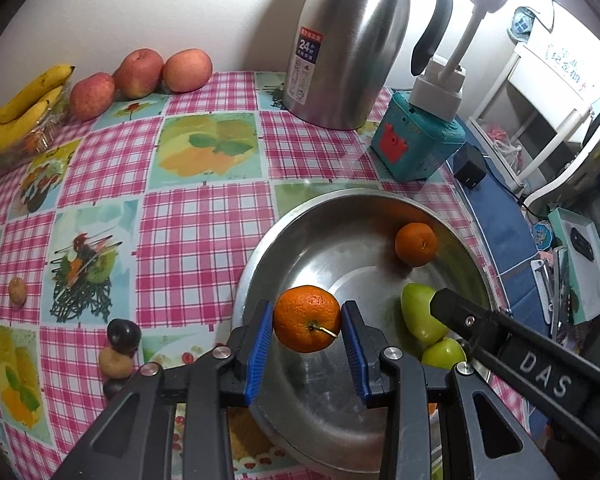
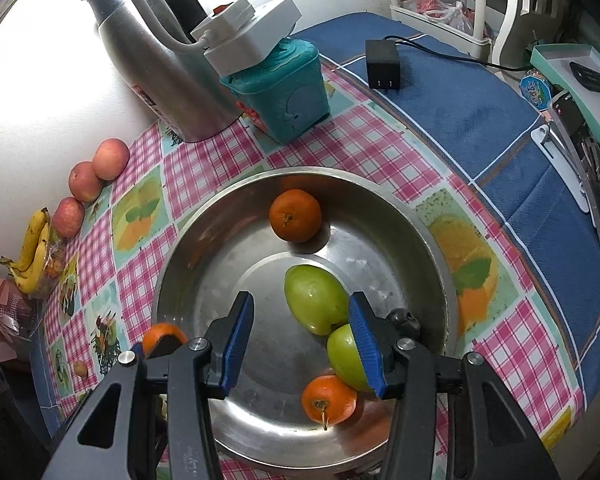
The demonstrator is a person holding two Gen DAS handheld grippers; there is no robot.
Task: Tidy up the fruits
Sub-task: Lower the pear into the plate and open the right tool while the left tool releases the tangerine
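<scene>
Nearest the left wrist camera, the left gripper (image 1: 307, 338) has its blue pads closed on an orange (image 1: 307, 319), one pad against each side, holding it in the air just above the near part of the steel bowl (image 1: 260, 256). The orange's stem points toward the camera.

The right gripper (image 2: 300, 340) hangs over the same bowl with its jaws partly apart and nothing between them. One pad (image 2: 365, 346) stands in front of the nearer of two green fruits (image 2: 315, 298), but whether it touches that fruit I cannot tell.

Inside the bowl there are already four pieces. A small orange (image 2: 328, 398) lies at the near side, the two green fruits sit together near the middle right, and another orange (image 2: 296, 215) rests against the far wall. By that count the sorting looks well under way, and the held orange would be the fifth piece once it is let go.

Plenty seems left. On the checked tablecloth (image 1: 180, 248) to the left of the bowl sit a dark plum (image 1: 124, 335) touching a small yellowish fruit (image 1: 115, 362), and another small brownish one (image 1: 17, 291) farther out.

At the far edge by the wall are three apples (image 1: 138, 73) in a row and a bunch of bananas (image 1: 24, 104), none of them in the bowl yet.
</scene>
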